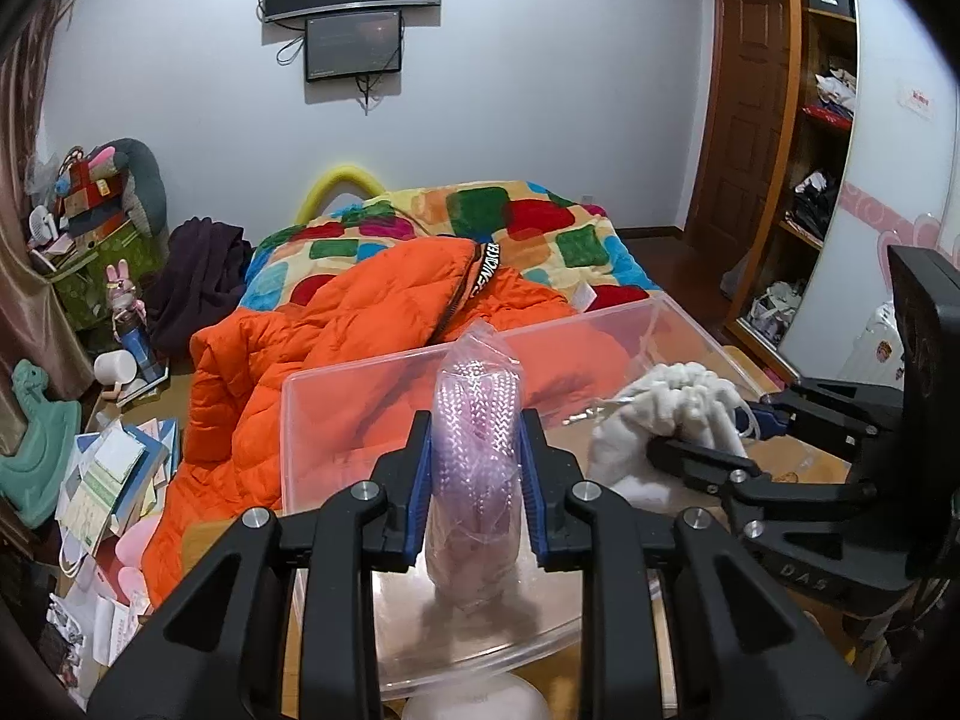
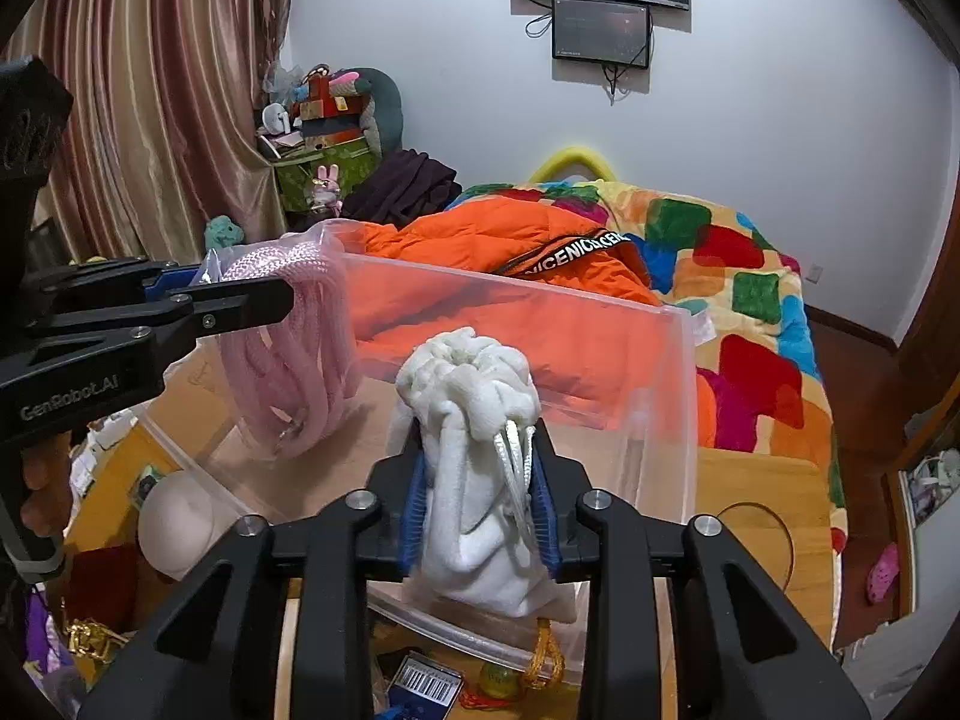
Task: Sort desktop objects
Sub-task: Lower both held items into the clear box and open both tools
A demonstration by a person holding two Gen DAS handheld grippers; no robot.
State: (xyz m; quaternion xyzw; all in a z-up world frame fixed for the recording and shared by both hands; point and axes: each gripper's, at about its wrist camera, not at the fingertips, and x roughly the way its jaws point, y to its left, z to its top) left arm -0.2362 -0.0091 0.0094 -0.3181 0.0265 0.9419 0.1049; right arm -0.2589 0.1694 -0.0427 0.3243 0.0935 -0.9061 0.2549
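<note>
My left gripper [image 1: 475, 450] is shut on a clear plastic bag of pink rope [image 1: 477, 468] and holds it above the clear plastic bin [image 1: 360, 378]. My right gripper [image 2: 480, 450] is shut on a white drawstring pouch [image 2: 474, 474] and holds it over the same bin [image 2: 678, 396], to the right of the pink rope bag [image 2: 288, 360]. In the left wrist view the right gripper [image 1: 720, 438] and its pouch [image 1: 660, 414] show at the right. In the right wrist view the left gripper [image 2: 264, 294] shows at the left.
The bin stands on a wooden desk [image 2: 750, 492]. A white rounded object [image 2: 180, 528], a barcoded box [image 2: 426, 681] and a yellow tassel charm [image 2: 543, 657] lie near the bin's front. An orange jacket [image 1: 336, 348] lies on the bed behind. Books [image 1: 114, 474] clutter the left.
</note>
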